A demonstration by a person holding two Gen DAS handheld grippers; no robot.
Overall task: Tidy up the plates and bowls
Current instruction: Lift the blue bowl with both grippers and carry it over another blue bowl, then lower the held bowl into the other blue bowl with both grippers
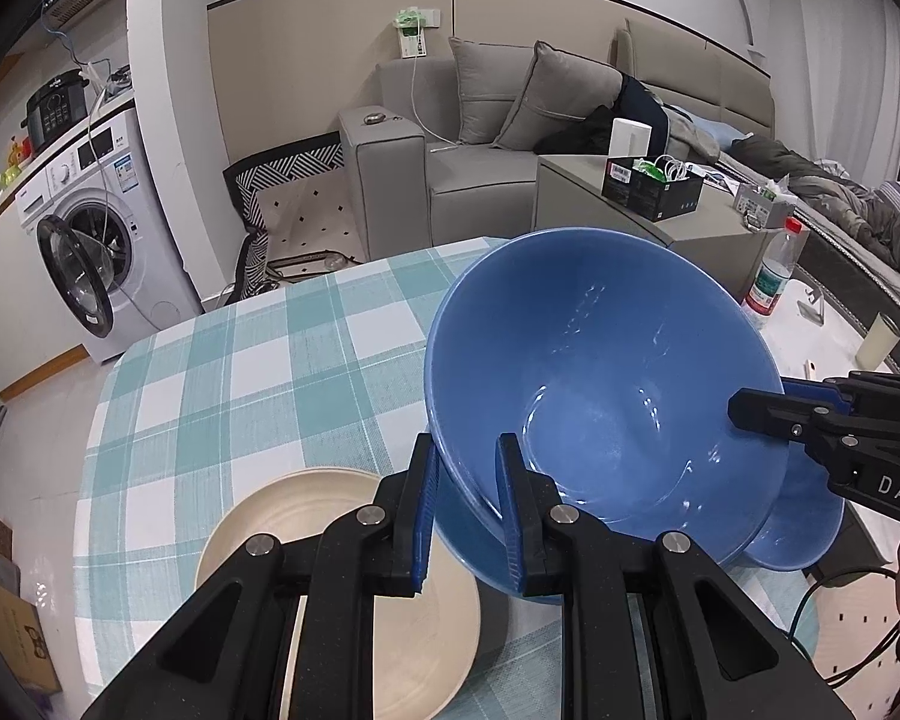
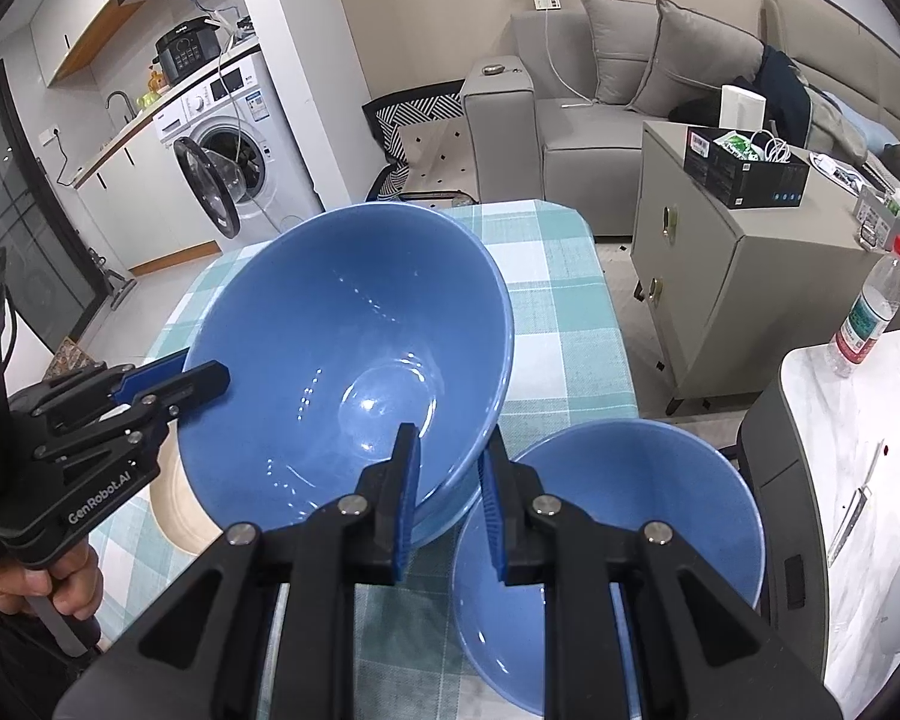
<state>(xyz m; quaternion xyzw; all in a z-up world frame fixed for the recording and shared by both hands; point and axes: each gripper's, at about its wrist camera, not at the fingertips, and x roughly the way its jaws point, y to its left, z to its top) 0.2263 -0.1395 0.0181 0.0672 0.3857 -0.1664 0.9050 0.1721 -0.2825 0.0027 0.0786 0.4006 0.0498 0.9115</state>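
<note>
Evidently both grippers were on one large blue bowl (image 1: 600,378), held tilted above the checked tablecloth (image 1: 222,372). Left gripper (image 1: 465,516) at bottom centre of the left wrist view: jaws narrowed onto the bowl's near rim, one finger inside, one outside, pinching the wall. Right gripper (image 2: 447,507) at bottom centre of the right wrist view did the same on the opposite rim, jaws closed on the wall w/ a finger each side.

A second blue bowl (image 2: 624,516) sat upright on the table at lower right of the right wrist view, just beside and partly under the lifted one. A cream plate (image 1: 390,618) lay at lower left of the left wrist view, near the bowls; whether it touched them I couldn't tell.

Step in hand, as I judged it: nesting the lifted bowl into the resting one, approx. mid-task, plate not yet dealt with.

Next move would call for levelling the tilted bowl, centring it over the lower bowl, lowering w/ both grips matched, then spreading the jaws. Risk: ceramic rim slipping or clinking if one side dropped first.
</note>
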